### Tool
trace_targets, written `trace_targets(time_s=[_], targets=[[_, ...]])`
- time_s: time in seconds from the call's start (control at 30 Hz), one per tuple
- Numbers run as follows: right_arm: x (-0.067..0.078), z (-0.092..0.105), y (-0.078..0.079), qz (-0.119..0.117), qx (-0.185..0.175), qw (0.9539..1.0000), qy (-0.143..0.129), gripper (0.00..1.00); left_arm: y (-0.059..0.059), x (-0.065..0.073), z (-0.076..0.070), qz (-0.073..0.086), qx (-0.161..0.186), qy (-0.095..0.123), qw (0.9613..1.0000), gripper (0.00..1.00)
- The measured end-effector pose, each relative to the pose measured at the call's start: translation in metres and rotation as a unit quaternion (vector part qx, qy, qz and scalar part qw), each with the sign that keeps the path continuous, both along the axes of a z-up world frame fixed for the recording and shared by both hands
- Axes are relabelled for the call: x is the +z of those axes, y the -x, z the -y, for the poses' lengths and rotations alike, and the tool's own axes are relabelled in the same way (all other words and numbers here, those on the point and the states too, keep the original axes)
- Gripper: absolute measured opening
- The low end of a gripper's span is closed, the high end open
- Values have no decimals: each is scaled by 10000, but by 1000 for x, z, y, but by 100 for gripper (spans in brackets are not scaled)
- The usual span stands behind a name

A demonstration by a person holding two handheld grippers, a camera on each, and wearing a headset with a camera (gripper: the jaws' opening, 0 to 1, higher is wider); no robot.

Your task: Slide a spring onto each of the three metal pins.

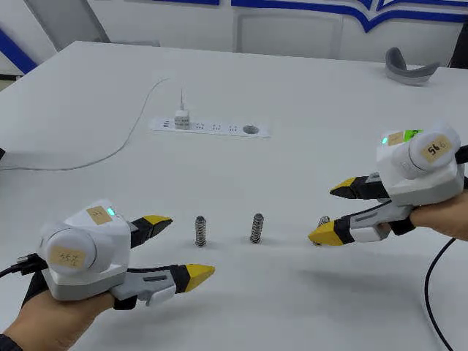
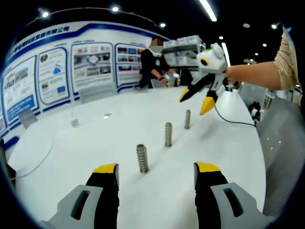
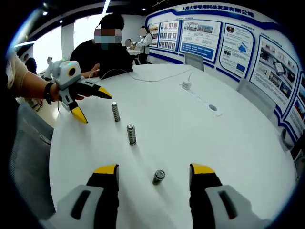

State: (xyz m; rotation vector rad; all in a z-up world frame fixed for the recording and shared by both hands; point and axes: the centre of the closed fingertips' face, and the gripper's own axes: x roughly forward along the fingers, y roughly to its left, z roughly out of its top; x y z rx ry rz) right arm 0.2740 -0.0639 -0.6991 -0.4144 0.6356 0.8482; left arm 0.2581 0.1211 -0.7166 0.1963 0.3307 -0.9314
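Head view is showing the left gripper (image 1: 188, 246) hovering just above the white table (image 1: 307, 146), its yellow-tipped jaws standing wide apart and gripping nothing. Just ahead of its upper jaw tip the first spring (image 1: 200, 231) is standing upright on the table. Farther out from that gripper the middle spring (image 1: 257, 228) is standing the same way, roughly halfway to the right gripper (image 1: 322, 213). The right gripper is also spread wide and carrying nothing. The third spring (image 1: 322, 221) is sitting right behind its lower jaw tip, partly hidden by it. Whether a pin is running up inside each coil is too small to tell here.

In the left gripper view the three springs are lining up in a row straight ahead of the parted jaws, the first one nearest and a little left of centre. The right gripper is hanging beyond the farthest one. In the right gripper view the third spring is lying between the two jaw tips, seen almost from above, touching neither. The other two are trailing away towards the left gripper.

Beyond both grippers a power strip (image 1: 212, 126) is lying flat, and a thin cable (image 1: 124, 142) is curving away from it towards the table edge
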Motion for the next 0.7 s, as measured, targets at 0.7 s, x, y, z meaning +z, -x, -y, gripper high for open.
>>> trace_targets(time_s=[0.7], targets=[[-6, 20, 29, 368, -332, 9966, -662, 66, 5, -5, -3, -80, 47, 31, 10000, 67]])
